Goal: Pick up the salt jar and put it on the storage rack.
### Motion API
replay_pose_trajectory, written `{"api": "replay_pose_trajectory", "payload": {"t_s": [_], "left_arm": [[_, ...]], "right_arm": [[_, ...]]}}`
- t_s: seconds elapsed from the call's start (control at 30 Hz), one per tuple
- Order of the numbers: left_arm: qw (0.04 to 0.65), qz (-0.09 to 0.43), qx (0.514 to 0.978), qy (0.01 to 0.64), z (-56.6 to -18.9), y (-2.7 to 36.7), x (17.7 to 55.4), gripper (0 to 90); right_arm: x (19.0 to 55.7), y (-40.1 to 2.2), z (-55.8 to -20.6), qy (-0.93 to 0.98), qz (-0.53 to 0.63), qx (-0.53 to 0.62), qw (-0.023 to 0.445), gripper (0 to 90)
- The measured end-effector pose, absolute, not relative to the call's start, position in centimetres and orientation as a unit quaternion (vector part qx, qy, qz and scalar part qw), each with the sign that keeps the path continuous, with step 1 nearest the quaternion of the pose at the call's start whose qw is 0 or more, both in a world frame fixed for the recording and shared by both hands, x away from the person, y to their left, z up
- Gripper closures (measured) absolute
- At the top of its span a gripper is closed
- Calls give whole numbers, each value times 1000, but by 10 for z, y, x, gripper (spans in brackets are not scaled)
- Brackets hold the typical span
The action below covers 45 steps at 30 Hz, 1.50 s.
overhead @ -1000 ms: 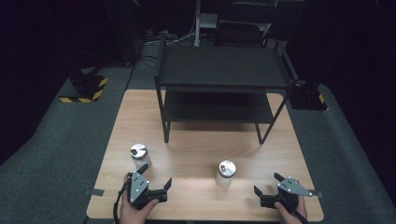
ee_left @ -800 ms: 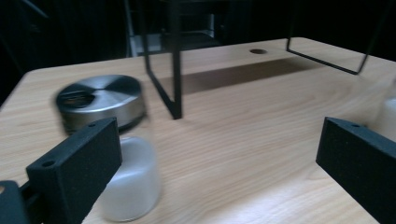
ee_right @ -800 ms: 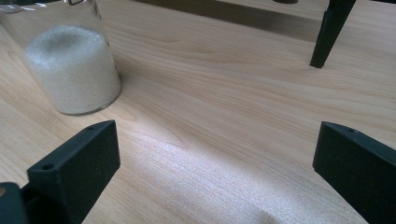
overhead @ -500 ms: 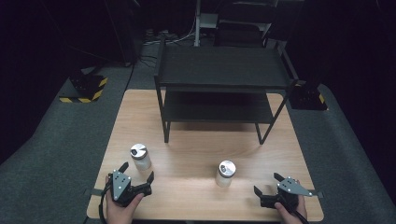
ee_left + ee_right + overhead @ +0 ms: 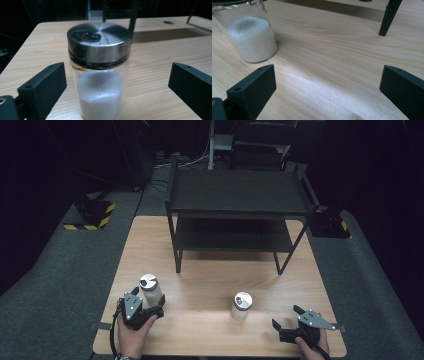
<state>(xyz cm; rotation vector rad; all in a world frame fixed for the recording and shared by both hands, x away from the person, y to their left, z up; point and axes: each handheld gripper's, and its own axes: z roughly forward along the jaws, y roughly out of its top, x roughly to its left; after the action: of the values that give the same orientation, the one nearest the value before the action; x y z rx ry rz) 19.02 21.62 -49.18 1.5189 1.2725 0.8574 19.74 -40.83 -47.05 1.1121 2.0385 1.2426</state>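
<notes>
Meanwhile, from above, the left gripper (image 5: pixel 149 306) had slid forward from the table's (image 5: pixel 210 285) near edge to the left shaker (image 5: pixel 149 289), jaws either side of it; the right gripper (image 5: pixel 286 323) had not moved, nor the second shaker (image 5: pixel 242 305). Along the left gripper, the jaws had just been closing, yet stood clear of the glass (image 5: pixel 99 75) between them. Along the right gripper, jaws gaped wide, the second shaker (image 5: pixel 249 32) ahead, apart.

Black shelf rack (image 5: pixel 235 210), second shaker (image 5: pixel 242 306)
</notes>
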Motion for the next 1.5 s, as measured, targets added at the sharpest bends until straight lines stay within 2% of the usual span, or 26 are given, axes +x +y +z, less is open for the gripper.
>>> {"api": "replay_pose_trajectory", "payload": {"t_s": [0.33, 0.57, 1.17, 1.5], "left_arm": [[460, 349, 608, 545, -496, 212, 206, 170], [470, 349, 598, 549, -500, 214, 208, 295], [480, 341, 607, 534, -496, 214, 204, 308], [498, 342, 610, 513, -477, 199, 201, 309]], "right_arm": [[197, -409, -471, 747, 460, 409, 251, 2], [197, -409, -472, 746, 460, 410, 252, 3], [196, -411, -473, 741, 465, 414, 252, 3], [196, -412, -473, 740, 467, 415, 251, 2]]}}
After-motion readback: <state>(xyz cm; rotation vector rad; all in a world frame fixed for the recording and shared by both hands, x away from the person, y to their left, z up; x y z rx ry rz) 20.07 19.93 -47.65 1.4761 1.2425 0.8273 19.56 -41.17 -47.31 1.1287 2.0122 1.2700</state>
